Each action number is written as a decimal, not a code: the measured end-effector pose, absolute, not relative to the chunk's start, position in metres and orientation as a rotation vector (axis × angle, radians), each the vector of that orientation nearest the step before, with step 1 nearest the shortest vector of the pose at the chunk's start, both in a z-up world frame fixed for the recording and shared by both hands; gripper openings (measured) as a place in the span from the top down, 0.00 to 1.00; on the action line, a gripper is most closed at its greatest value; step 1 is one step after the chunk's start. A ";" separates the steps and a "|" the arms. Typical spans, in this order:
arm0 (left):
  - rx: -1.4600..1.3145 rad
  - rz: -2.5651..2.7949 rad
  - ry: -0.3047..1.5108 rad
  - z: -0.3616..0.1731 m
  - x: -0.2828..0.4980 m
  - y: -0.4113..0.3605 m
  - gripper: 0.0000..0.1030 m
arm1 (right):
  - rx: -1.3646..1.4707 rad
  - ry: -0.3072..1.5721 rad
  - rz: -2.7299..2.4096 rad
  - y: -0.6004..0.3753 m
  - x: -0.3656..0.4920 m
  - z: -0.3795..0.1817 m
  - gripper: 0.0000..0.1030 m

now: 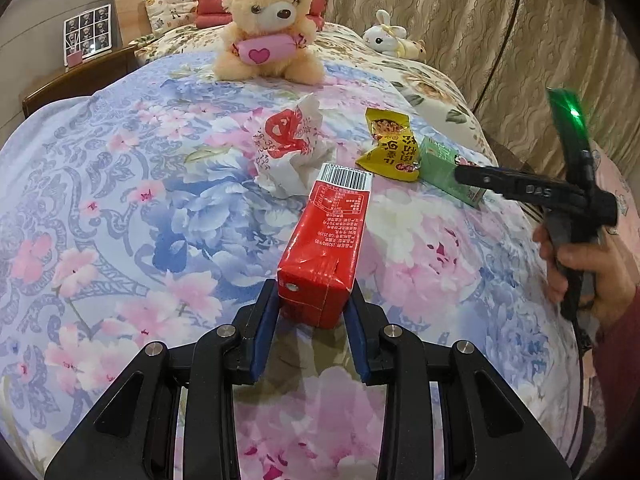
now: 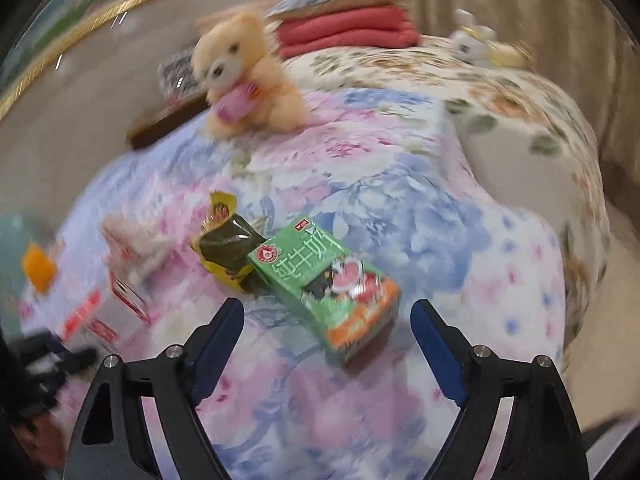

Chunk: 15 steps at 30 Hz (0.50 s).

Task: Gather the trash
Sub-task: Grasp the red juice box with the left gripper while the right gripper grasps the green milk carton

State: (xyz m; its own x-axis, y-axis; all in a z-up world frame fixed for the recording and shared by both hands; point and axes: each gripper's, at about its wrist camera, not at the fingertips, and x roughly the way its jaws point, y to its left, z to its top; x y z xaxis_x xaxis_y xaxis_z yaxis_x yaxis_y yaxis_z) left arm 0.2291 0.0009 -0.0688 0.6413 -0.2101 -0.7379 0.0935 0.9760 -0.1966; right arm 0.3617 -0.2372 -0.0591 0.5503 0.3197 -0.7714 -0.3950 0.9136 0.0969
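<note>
Trash lay scattered on the bed (image 1: 120, 200): the left gripper (image 1: 314, 308) had its jaws clamped on the red carton's (image 1: 328, 240) end. The right gripper (image 2: 328, 320), jaws wide, faced the green carton (image 2: 320, 276), which risked sliding off skewed.

This is a home bedroom. A bed (image 1: 120, 200) under a flowered quilt fills the room, with a teddy bear (image 1: 268, 28) and folded bedding (image 1: 208, 8) at the far end. Curtains (image 1: 460, 20) hang on the right, a wooden nightstand (image 1: 72, 80) far left.
</note>
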 end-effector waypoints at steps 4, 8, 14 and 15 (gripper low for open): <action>-0.135 -0.174 0.858 -0.069 0.229 -0.001 0.70 | -0.125 0.906 0.446 -0.237 0.374 -0.063 0.17; -0.129 -0.176 0.858 -0.069 0.229 -0.001 0.70 | -0.043 0.927 0.440 -0.246 0.371 -0.063 0.46; -0.128 -0.187 0.858 -0.067 0.226 -0.004 0.70 | 0.070 0.938 0.391 -0.258 0.327 -0.061 0.54; -0.135 -0.193 0.860 -0.067 0.226 -0.004 0.70 | 0.100 0.943 0.390 -0.260 0.317 -0.059 0.54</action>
